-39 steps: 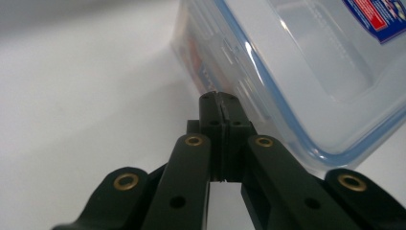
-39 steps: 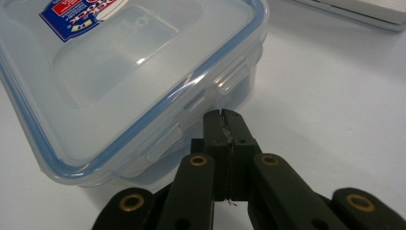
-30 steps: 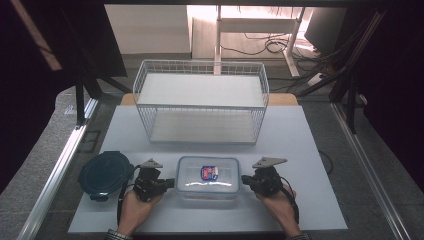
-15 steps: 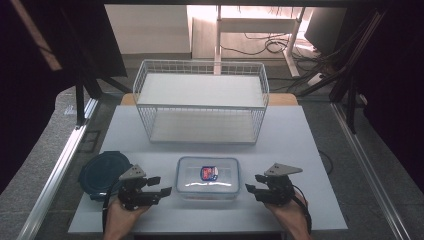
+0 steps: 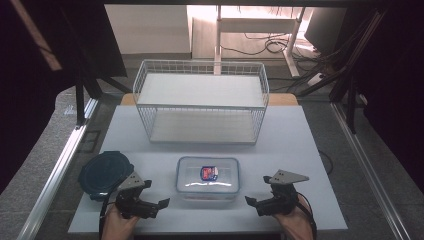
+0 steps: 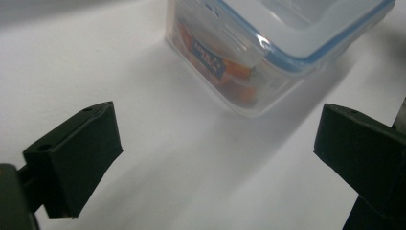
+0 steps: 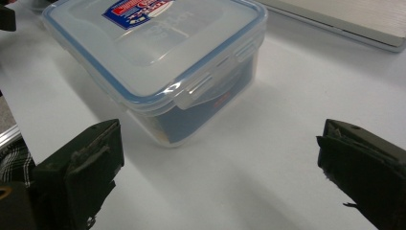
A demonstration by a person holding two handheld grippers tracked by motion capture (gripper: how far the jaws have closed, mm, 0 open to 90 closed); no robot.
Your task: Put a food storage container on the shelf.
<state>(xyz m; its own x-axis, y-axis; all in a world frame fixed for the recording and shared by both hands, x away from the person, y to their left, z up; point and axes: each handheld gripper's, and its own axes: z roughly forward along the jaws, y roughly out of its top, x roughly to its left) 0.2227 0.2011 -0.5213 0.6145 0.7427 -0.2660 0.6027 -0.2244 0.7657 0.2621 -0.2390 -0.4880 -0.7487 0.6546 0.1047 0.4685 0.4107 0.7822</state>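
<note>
A clear plastic container (image 5: 208, 177) with a blue-sealed, latched lid sits near the front edge of the white desk (image 5: 300, 145), between the two grippers and touching neither. The left gripper (image 5: 159, 205) lies just off the container's left side, the right gripper (image 5: 252, 202) just off its right side, each held by a hand that is cut off at the bottom of the high view. Both sets of jaws have just been opening and now stand spread wide with nothing between them; in the left gripper view only bare desk lies between the pads, with a corner of the container (image 6: 268, 52) ahead, its top cropped by the frame. In the right gripper view the container (image 7: 158, 57) stands ahead of the jaws, its side latch folded down. A red, white and blue label on the lid is too small to read, and the contents show only as orange and dark shapes through the cloudy wall. A dark round lid (image 5: 105, 175) lies left of the container, partly covered by the left gripper's grey plate. A white wire basket (image 5: 200, 102) stands farther back on the desk.
</note>
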